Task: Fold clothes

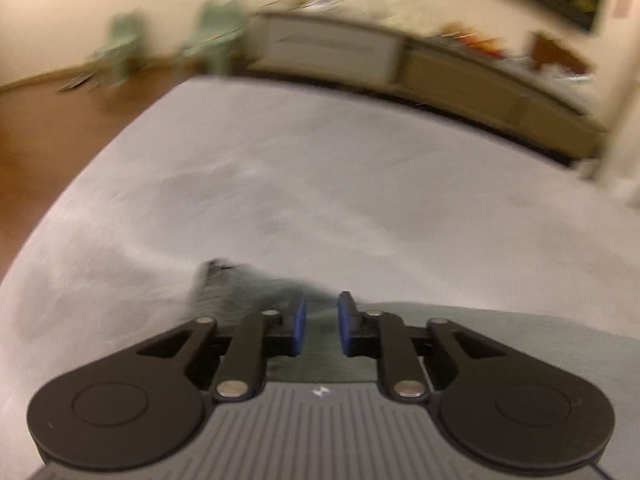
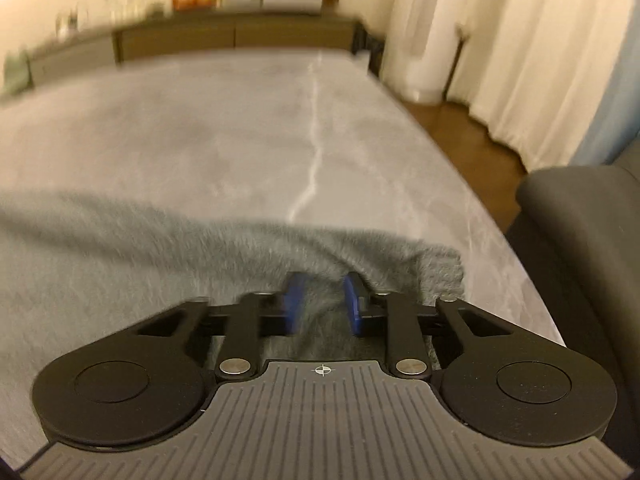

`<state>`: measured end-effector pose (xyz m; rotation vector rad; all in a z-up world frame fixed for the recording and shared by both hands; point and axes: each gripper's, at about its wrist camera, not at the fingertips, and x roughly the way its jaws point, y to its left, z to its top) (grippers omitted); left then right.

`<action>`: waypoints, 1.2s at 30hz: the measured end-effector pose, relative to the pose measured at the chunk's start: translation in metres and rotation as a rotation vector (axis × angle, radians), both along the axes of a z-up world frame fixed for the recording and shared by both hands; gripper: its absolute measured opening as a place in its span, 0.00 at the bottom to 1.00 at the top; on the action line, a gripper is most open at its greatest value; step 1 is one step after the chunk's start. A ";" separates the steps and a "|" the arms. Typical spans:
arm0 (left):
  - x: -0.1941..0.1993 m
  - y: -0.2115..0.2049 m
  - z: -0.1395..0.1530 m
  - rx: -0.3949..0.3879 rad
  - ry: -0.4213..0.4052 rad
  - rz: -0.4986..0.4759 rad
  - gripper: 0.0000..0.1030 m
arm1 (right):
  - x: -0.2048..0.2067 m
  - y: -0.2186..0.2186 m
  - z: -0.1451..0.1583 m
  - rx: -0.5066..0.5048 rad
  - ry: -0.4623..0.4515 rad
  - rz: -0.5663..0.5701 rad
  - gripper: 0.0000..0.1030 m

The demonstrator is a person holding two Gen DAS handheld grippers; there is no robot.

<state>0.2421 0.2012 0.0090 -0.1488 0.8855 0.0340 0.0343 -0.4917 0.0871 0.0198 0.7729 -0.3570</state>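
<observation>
While both views blur with motion, the left gripper pinches a dark fold of the grey garment between narrowly set blue pads. At the near end of the marble-patterned table, the right gripper clamps the same cloth close to its ragged corner. Bare tabletop stretches ahead to the sideboard; a dark chair crowds the right edge.

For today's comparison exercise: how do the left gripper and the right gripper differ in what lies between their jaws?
The left gripper has dark, shadowed cloth between its jaws; the right gripper has fuzzy grey garment bunched there. The left gripper sits at the cloth's near-left edge, the right gripper near its right corner. Both have blue pads set slightly apart, and both face the same pale tabletop.
</observation>
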 end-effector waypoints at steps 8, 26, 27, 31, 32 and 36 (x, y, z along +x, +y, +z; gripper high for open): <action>0.014 0.027 -0.028 0.030 0.087 0.089 0.04 | -0.004 -0.050 -0.012 0.075 0.024 -0.057 0.00; -0.160 -0.114 -0.017 -0.209 -0.002 -0.348 0.27 | -0.079 0.330 -0.036 -0.410 -0.135 1.042 0.41; -0.169 -0.120 -0.021 -0.218 0.002 -0.369 0.28 | -0.077 0.331 -0.041 -0.432 -0.122 1.048 0.41; -0.174 -0.108 -0.019 -0.246 0.002 -0.341 0.29 | -0.071 0.332 -0.051 -0.501 -0.070 1.059 0.41; -0.173 -0.106 -0.018 -0.266 0.006 -0.333 0.30 | -0.069 0.331 -0.052 -0.514 -0.057 1.059 0.41; -0.170 -0.109 -0.015 -0.290 -0.003 -0.334 0.31 | -0.066 0.337 -0.052 -0.588 -0.020 1.018 0.25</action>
